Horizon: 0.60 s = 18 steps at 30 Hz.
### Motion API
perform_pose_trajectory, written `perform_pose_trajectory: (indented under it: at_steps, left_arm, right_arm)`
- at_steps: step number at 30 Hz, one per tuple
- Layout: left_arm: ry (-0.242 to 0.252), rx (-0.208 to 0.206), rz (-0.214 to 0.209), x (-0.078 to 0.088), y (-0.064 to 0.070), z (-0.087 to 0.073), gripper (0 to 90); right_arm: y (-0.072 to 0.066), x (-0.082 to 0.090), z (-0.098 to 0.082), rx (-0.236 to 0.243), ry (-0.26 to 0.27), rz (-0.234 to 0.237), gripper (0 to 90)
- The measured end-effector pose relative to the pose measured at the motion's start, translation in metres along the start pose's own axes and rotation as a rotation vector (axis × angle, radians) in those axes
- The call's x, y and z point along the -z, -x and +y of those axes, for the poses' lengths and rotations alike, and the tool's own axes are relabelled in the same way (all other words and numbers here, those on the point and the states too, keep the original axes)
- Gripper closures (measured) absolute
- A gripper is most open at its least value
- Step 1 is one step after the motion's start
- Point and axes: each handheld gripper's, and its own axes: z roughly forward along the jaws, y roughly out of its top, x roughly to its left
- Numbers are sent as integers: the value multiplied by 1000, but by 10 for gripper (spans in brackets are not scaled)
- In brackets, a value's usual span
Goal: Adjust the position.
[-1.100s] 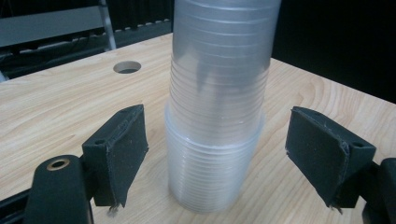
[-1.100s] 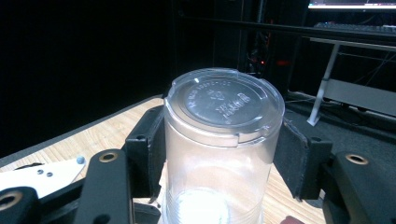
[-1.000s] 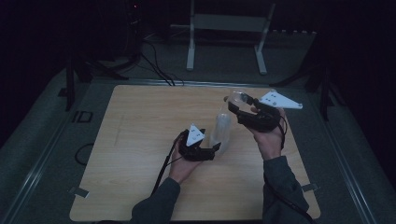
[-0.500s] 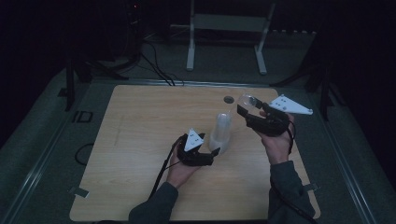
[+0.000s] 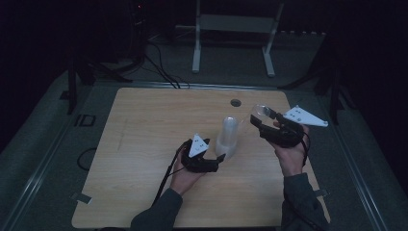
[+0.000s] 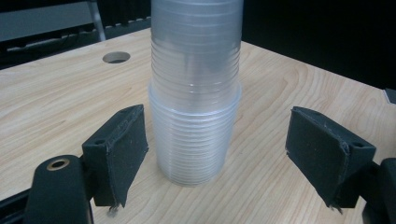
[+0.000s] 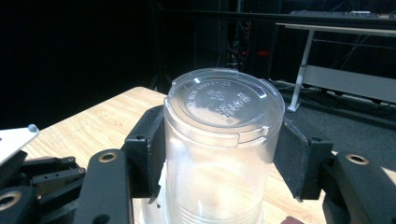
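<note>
A: Right hand-held gripper [image 7: 219, 154] clamped on one clear plastic cup [image 7: 223, 140], upside down, raised off the bench.

B: Left hand-held gripper [image 6: 217, 154] spread apart around the upside-down stack of clear ribbed plastic cups [image 6: 195, 93], pads clear, standing on the pale wooden bench [image 5: 144, 139].

A: One cup separated; likely setting-down left.

B: Embossed cup base legible from the right gripper view alone.

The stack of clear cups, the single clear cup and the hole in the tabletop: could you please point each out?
stack of clear cups [image 6: 194, 116], left gripper view, ribbed side wall.
single clear cup [image 7: 219, 100], right gripper view, its embossed bottom.
hole in the tabletop [image 5: 235, 102], high view, its centre.
</note>
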Motion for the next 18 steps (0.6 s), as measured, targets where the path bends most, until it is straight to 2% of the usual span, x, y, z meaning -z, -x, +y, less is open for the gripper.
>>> perform_pose_trajectory:
  at_steps: [12,18]
  left_arm:
    - [21,-2,-12,6,3,4,203]
    - [23,-6,-15,6,5,3,202]
  right_arm:
    - [0,1,-21,-27,-20,-10,402]
    - [0,0,-36,-55,-35,-12,402]
